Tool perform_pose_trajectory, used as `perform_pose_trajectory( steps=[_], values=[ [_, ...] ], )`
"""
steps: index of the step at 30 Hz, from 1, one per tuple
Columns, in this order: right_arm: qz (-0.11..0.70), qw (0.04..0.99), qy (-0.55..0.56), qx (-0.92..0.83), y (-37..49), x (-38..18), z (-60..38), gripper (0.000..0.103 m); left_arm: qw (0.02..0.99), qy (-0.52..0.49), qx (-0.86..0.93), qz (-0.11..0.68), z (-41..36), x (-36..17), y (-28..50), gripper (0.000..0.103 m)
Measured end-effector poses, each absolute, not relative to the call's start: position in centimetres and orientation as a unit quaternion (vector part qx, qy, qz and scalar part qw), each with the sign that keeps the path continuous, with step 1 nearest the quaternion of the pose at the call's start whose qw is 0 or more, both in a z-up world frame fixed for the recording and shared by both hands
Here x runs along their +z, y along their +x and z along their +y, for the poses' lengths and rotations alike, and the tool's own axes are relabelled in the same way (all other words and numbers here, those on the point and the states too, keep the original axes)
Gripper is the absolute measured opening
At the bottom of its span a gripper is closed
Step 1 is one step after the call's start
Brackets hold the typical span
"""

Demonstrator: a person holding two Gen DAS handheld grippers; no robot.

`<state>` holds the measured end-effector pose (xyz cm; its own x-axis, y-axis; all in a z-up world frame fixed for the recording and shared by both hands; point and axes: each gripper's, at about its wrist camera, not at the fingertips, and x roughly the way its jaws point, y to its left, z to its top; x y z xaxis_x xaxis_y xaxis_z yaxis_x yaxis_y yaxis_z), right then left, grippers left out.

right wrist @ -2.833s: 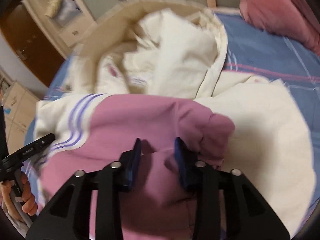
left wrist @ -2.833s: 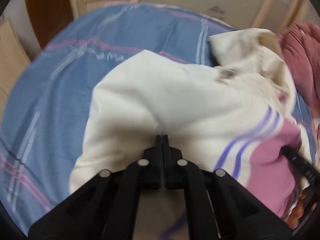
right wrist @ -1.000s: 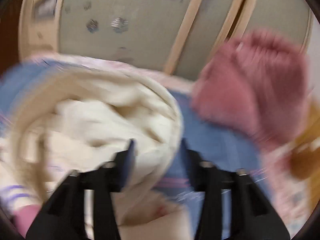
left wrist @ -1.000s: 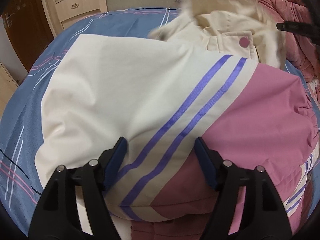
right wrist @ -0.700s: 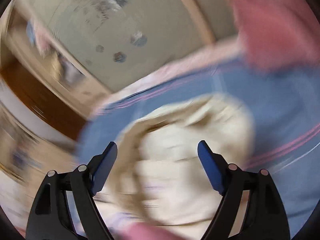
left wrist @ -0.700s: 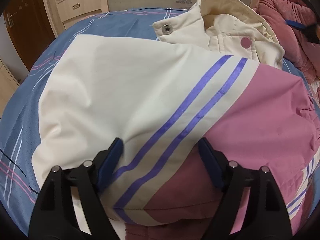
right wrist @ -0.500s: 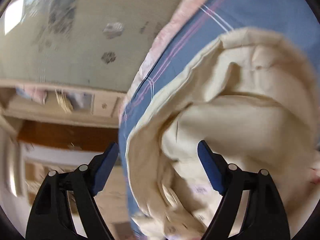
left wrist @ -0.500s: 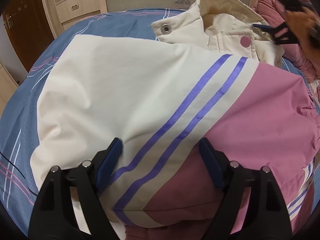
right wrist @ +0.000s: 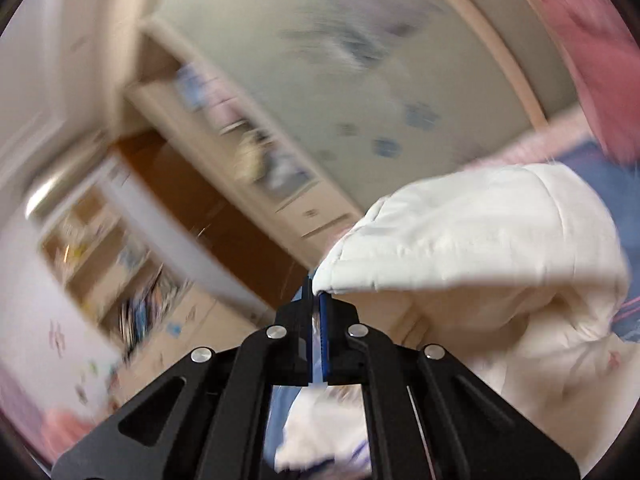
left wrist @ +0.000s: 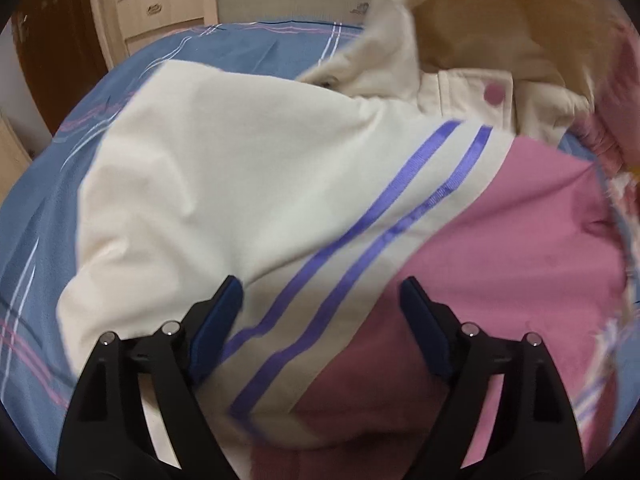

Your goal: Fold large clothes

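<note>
The left gripper [left wrist: 318, 312] hung just above the folded jacket [left wrist: 248, 184], its jaws spread wide with nothing pinched, apparently waiting over the cream-and-pink panel while the other hand worked. The jacket lay on a blue plaid bedsheet [left wrist: 44, 216], its two purple stripes [left wrist: 400, 208] running slantwise and a pink snap button [left wrist: 495, 93] showing near the collar. Beyond it, the right gripper [right wrist: 315, 308] was clenched on the edge of the quilted cream hood [right wrist: 480, 232], which it held lifted clear of the bed, seemingly to bring the hood over onto the folded body. A wooden cabinet [left wrist: 160, 4] stood against the far wall. No brand, label or readable writing could be seen on the garment or anywhere else.
</note>
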<state>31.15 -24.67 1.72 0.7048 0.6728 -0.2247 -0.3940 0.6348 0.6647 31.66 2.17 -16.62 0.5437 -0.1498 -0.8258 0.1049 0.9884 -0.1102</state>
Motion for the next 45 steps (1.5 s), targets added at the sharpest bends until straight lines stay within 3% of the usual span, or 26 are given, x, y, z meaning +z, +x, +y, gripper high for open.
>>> perform_pose_trajectory(
  steps=[5, 7, 8, 10, 11, 14, 18, 22, 27, 31, 38, 41, 45],
  values=[
    [0.223, 0.897, 0.175, 0.339, 16.9, 0.1, -19.7, 0.004, 0.894, -0.072, -0.058, 0.437, 6.2, -12.7, 26.1, 0.083],
    [0.278, 0.887, 0.155, 0.334, 13.4, -4.2, -17.6, 0.014, 0.893, -0.103, -0.048, 0.436, 8.1, -11.8, 24.6, 0.083],
    [0.306, 0.88, 0.153, 0.33, 12.6, -5.8, -17.2, 0.022, 0.891, -0.113, -0.042, 0.437, 8.8, -11.6, 24.0, 0.083],
    [0.379, 0.854, 0.17, 0.313, 11.2, -10.2, -16.8, 0.077, 0.89, -0.121, -0.035, 0.439, 9.9, -11.1, 23.0, 0.083],
    [0.42, 0.843, 0.167, 0.292, 10.7, -12.7, -16.9, 0.08, 0.889, -0.122, -0.035, 0.44, 10.0, -10.9, 22.8, 0.083],
    [0.464, 0.827, 0.189, 0.255, 10.0, -14.8, -19.3, 0.08, 0.889, -0.114, -0.042, 0.441, 9.5, -10.1, 22.3, 0.083],
    [0.392, 0.872, 0.227, 0.183, 11.4, -10.1, -24.3, 0.079, 0.904, -0.076, -0.047, 0.417, 6.6, -7.9, 22.6, 0.083],
    [0.32, 0.903, 0.261, 0.121, 15.8, -5.3, -28.1, 0.058, 0.916, -0.045, -0.06, 0.394, 2.5, -5.2, 25.1, 0.078],
    [0.293, 0.916, 0.251, 0.108, 24.0, -2.1, -28.3, 0.054, 0.931, 0.014, -0.027, 0.365, -2.7, -3.0, 30.0, 0.076],
    [0.379, 0.891, 0.224, 0.107, 27.5, -7.5, -26.5, 0.048, 0.881, 0.026, 0.008, 0.472, -2.8, -8.9, 34.2, 0.063],
    [0.435, 0.868, 0.22, 0.091, 24.4, -18.7, -25.4, 0.046, 0.856, 0.006, 0.015, 0.517, 0.2, -15.8, 32.8, 0.069],
    [0.441, 0.873, 0.189, 0.087, 24.4, -18.5, -24.7, 0.047, 0.861, 0.043, 0.024, 0.507, -0.8, -15.6, 32.3, 0.068],
    [0.399, 0.883, 0.214, 0.121, 22.1, -13.2, -26.4, 0.048, 0.88, 0.03, 0.013, 0.475, 0.2, -12.1, 30.2, 0.066]
  ],
)
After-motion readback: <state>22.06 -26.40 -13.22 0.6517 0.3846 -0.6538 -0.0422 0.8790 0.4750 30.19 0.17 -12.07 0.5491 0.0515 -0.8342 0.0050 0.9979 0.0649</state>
